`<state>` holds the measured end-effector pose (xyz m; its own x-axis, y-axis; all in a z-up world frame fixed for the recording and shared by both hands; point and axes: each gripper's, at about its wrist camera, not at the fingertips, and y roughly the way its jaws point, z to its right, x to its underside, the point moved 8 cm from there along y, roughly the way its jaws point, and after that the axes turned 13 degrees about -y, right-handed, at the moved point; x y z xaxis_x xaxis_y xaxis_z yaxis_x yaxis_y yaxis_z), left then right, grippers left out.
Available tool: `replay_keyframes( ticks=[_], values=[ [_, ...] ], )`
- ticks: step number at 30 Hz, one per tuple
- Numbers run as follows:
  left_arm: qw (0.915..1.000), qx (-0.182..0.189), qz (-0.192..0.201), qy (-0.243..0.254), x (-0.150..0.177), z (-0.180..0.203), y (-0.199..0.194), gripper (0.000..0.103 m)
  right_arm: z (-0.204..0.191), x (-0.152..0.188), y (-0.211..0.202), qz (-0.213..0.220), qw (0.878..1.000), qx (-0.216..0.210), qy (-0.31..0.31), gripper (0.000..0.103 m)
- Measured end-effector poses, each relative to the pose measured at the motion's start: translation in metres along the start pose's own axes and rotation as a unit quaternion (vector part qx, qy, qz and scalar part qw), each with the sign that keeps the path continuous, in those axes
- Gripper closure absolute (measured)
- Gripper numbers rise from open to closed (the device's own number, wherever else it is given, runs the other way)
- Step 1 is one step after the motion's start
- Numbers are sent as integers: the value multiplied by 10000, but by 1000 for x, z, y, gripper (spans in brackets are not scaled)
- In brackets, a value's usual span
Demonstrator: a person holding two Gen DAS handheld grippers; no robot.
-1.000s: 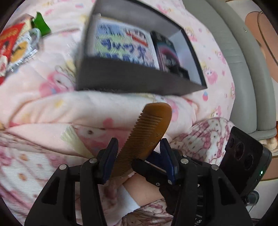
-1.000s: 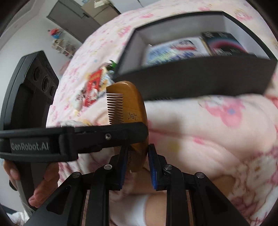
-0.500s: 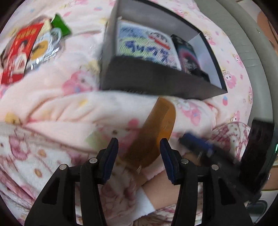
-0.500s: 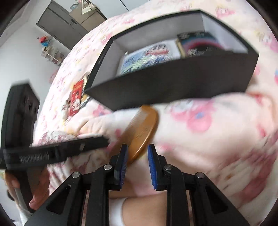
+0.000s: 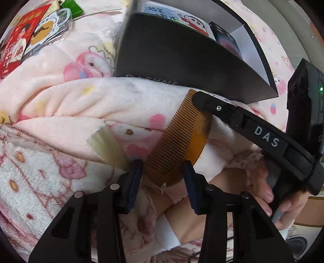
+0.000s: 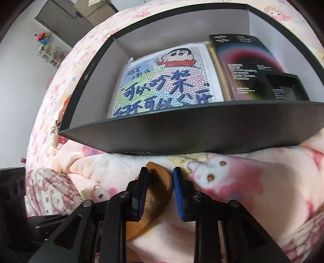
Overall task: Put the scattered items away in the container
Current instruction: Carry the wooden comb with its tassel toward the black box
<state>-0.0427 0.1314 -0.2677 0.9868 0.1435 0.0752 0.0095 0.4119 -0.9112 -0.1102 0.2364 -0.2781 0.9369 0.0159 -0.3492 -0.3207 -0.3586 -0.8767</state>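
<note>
A brown wooden comb (image 5: 182,141) lies on the pink blanket just in front of the black box (image 5: 182,52). My left gripper (image 5: 163,178) is open, its pads on either side of the comb's near end without gripping it. My right gripper (image 6: 159,188) is open too, its blue pads (image 6: 178,192) astride the comb (image 6: 158,192). The right gripper's black finger (image 5: 243,123) lies over the comb's far end in the left wrist view. The box (image 6: 202,129) holds a cartoon card (image 6: 168,81) and a dark packet (image 6: 249,64).
Red and yellow snack packets (image 5: 26,40) and a green item (image 5: 70,8) lie on the blanket left of the box. A pale yellow tag (image 5: 107,145) lies left of the comb. A person's leg and hand (image 5: 263,192) are under the grippers.
The right gripper has let go of the comb, which now lies flat on the blanket near the box. Both grippers have moved closer to the box.
</note>
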Motion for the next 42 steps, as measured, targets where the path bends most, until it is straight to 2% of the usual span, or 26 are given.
replay_keyframes(
  ticks=[5, 8, 10, 14, 16, 19, 22, 23, 25, 28, 31, 32, 34, 37, 38, 42],
  values=[
    [9994, -89, -22, 334, 5, 5, 0, 53, 10, 4, -8, 184, 9994, -109, 288, 80],
    [9962, -382, -14, 778, 9, 10, 6, 48, 17, 4, -17, 403, 9984, -31, 406, 80],
    [9922, -701, 42, 1030, 10, 13, 14, 46, 18, 6, -20, 436, 9983, 3, 385, 80],
    [9903, -870, 125, 1077, 5, 13, 12, 46, 21, 10, -22, 399, 9982, -76, 438, 80],
    [9883, -1029, 293, 1091, -2, 8, 1, 46, 21, 12, -24, 399, 9982, -127, 429, 80],
    [9801, -1443, 651, 1193, -12, -3, -20, 44, 19, 13, -25, 395, 9985, -143, 354, 80],
    [9750, -1720, 1026, 962, -28, -22, -39, 45, 16, 9, -28, 478, 9984, -140, 268, 80],
    [9759, -1702, 1055, 867, -31, -27, -43, 46, 16, 8, -30, 517, 9982, -178, 245, 80],
    [9823, -1443, 1010, 637, -35, -36, -48, 46, 14, 7, -32, 564, 9978, -296, 202, 80],
    [9930, -865, 722, 359, -39, -45, -48, 46, 8, 5, -27, 449, 9984, -280, 182, 80],
    [9960, -588, 661, 153, -41, -57, -46, 46, -7, -2, -12, 262, 9993, -269, 9, 80],
    [9965, -533, 640, 110, -41, -45, -42, 46, -9, -4, -9, 232, 9994, -256, -58, 80],
    [9974, -464, 538, 97, -41, -42, -36, 47, -13, -7, 0, 156, 9997, -183, -97, 80],
    [9961, -554, 626, 279, -39, -37, -32, 49, -16, -12, 12, 139, 9996, -240, -55, 80],
    [9966, -470, 610, 277, -38, -35, -32, 52, -18, -13, 12, 111, 9994, -315, -92, 80],
    [9966, -425, 693, 121, -48, -39, -35, 53, -30, -9, 4, 194, 9983, -410, -360, 78]
  ],
)
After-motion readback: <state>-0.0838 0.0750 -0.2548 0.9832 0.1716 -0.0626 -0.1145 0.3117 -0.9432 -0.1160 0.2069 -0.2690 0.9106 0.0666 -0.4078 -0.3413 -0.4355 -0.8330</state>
